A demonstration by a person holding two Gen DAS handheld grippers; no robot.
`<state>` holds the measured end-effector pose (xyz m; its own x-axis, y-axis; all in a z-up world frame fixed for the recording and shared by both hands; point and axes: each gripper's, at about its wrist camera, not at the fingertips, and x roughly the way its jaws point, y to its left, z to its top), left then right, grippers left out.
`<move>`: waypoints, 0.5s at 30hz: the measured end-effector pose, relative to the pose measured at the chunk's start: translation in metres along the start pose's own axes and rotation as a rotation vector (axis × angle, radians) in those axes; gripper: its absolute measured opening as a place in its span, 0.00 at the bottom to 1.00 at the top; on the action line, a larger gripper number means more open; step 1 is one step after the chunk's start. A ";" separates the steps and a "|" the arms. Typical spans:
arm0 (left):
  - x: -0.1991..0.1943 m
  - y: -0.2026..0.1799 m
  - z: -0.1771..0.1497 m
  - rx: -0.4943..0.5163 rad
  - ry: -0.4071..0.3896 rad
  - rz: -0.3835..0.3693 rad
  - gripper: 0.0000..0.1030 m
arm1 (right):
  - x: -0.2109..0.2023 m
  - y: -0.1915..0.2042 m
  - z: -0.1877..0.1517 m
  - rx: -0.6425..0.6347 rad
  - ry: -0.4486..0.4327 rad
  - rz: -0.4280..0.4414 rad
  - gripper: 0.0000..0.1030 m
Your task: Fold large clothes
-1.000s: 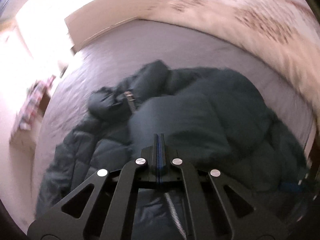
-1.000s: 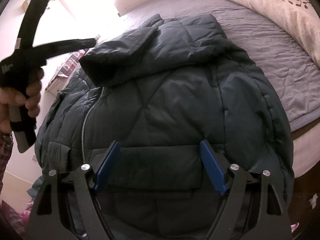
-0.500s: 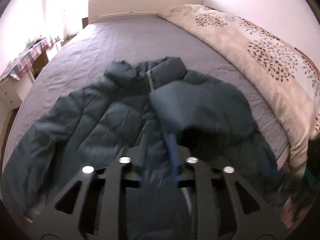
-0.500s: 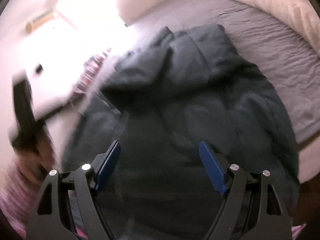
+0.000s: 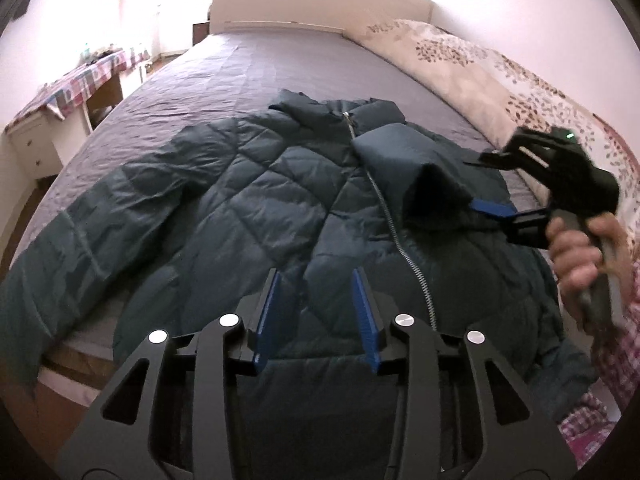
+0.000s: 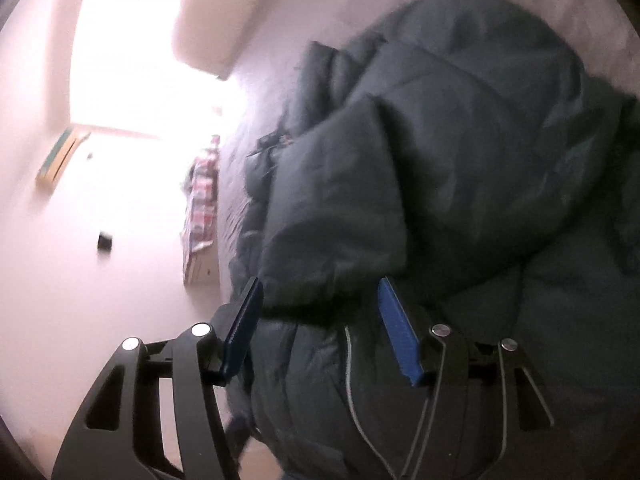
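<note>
A big grey bed (image 5: 224,80) is filling the room in front of you, and a white headboard (image 5: 316,12) is standing at 12 o'clock in the left wrist view. A cream blanket with brown leaves (image 5: 492,76) is lying along the bed at 2 o'clock. A small table with a checked cloth (image 5: 84,80) is standing beside the bed at 10 o'clock. The dark puffy jacket (image 5: 256,200) is lying flat on the near part of the bed, front side up, with its silver zipper (image 5: 394,232) running down the middle. One sleeve (image 5: 80,232) is stretching out toward 9 o'clock. The other sleeve (image 5: 404,160) is lying folded across the chest, and its cuff is sitting right in front of your right gripper (image 5: 504,184). Your left gripper (image 5: 318,316) is hanging just above the lower part of the jacket, pointing toward 12 o'clock, and its blue fingers (image 5: 268,312) are standing apart with nothing between them. Your right hand (image 5: 576,256) is holding its tool at 3 o'clock, tipped on its side and pointing toward 9 o'clock. In the right wrist view, which is blurry, the right gripper (image 6: 320,328) is spreading its blue fingers (image 6: 396,332) wide on both sides of the sleeve cuff (image 6: 332,240), but they are not squeezing it.
</note>
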<state>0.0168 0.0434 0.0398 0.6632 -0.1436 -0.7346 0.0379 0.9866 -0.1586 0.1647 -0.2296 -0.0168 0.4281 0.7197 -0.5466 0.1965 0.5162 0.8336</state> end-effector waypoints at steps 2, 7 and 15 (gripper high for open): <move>-0.001 0.006 -0.003 -0.012 -0.005 -0.009 0.37 | 0.009 -0.005 0.003 0.071 0.016 -0.027 0.58; -0.001 0.021 -0.008 -0.037 -0.019 -0.031 0.37 | 0.014 -0.006 0.003 0.123 -0.025 -0.038 0.37; -0.002 0.046 -0.017 -0.094 -0.037 -0.043 0.37 | 0.013 0.064 -0.007 -0.256 -0.136 -0.202 0.13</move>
<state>0.0044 0.0881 0.0228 0.6899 -0.1814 -0.7008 -0.0019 0.9676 -0.2524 0.1768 -0.1837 0.0285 0.5203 0.5314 -0.6685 0.0695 0.7539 0.6533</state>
